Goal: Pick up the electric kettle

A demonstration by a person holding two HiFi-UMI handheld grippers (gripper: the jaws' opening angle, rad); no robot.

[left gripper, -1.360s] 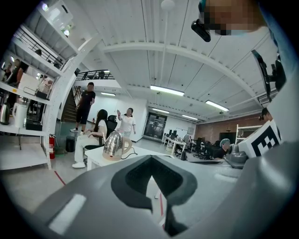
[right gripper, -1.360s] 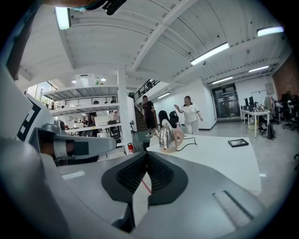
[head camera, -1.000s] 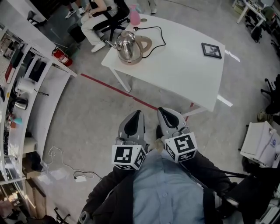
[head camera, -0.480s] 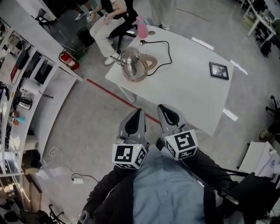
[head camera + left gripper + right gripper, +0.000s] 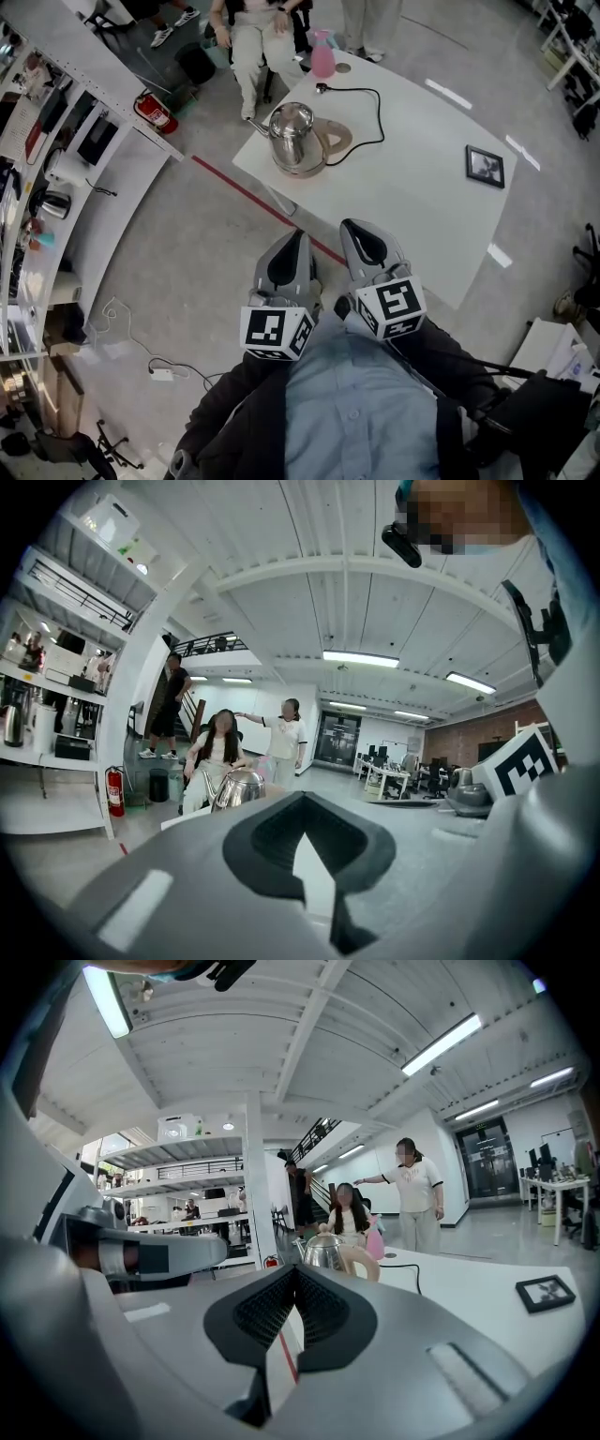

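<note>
A shiny steel electric kettle point(image 5: 293, 138) with a tan handle stands on its base near the left corner of a white table point(image 5: 412, 206). It also shows far ahead in the left gripper view point(image 5: 238, 787) and the right gripper view point(image 5: 324, 1252). My left gripper point(image 5: 298, 242) and right gripper point(image 5: 352, 231) are held side by side close to my chest, over the floor and well short of the table. In both views the jaws are shut with nothing between them point(image 5: 300, 801) point(image 5: 294, 1271).
A black cord point(image 5: 371, 101) runs from the kettle base across the table. A pink bottle point(image 5: 322, 56) stands at the far edge and a small black frame point(image 5: 485, 166) lies to the right. A person sits behind the table point(image 5: 258, 37). Shelving point(image 5: 56, 178) lines the left; red tape point(image 5: 246, 192) crosses the floor.
The table and kettle have drifted lower and to the right in the head view, so they are closer to me. Both grippers keep the same shut pose at my chest.
</note>
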